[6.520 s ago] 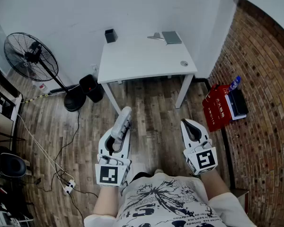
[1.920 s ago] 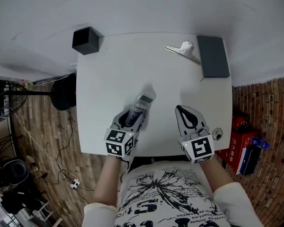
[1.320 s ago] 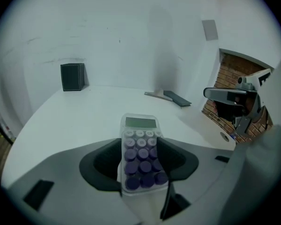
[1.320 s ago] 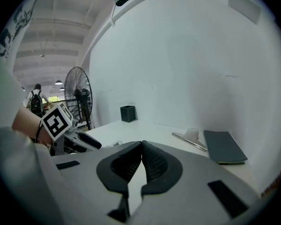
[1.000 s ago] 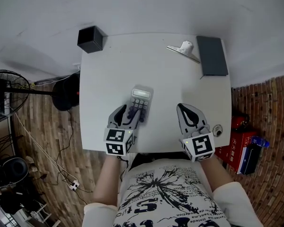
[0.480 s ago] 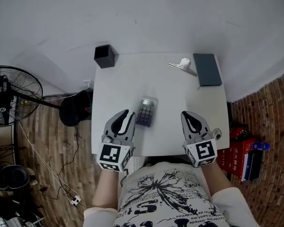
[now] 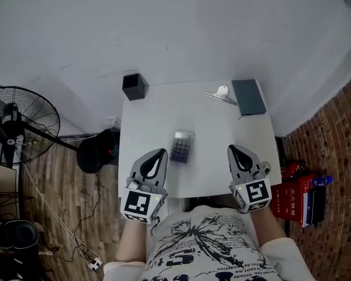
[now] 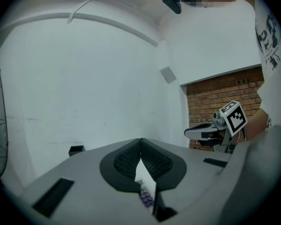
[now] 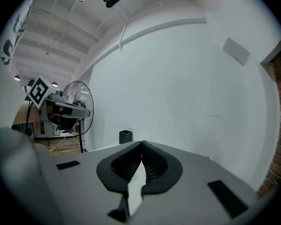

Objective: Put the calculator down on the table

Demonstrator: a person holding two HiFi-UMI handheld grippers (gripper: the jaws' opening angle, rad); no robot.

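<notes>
The calculator (image 7: 182,146), grey with purple keys, lies flat on the white table (image 7: 210,127), near its middle. My left gripper (image 7: 159,152) hovers just left of it and nearer to me. Its jaws are shut and empty, and it does not touch the calculator. In the left gripper view the closed pads (image 8: 140,140) meet at the tips, and the calculator (image 8: 146,198) shows through the gap below them. My right gripper (image 7: 233,150) hangs over the table's right front part. It is also shut (image 9: 142,143), with nothing in it.
A black box (image 7: 134,86) stands at the table's back left corner. A dark notebook (image 7: 248,96) and a metal clip (image 7: 221,93) lie at the back right. A small round thing (image 7: 264,167) sits at the right front edge. A fan (image 7: 17,124) stands left, red boxes (image 7: 292,192) right.
The left gripper laid the calculator on the table, let go, pulled back toward me and upward, and closed. The right gripper also rose. The table now looks smaller and farther.
</notes>
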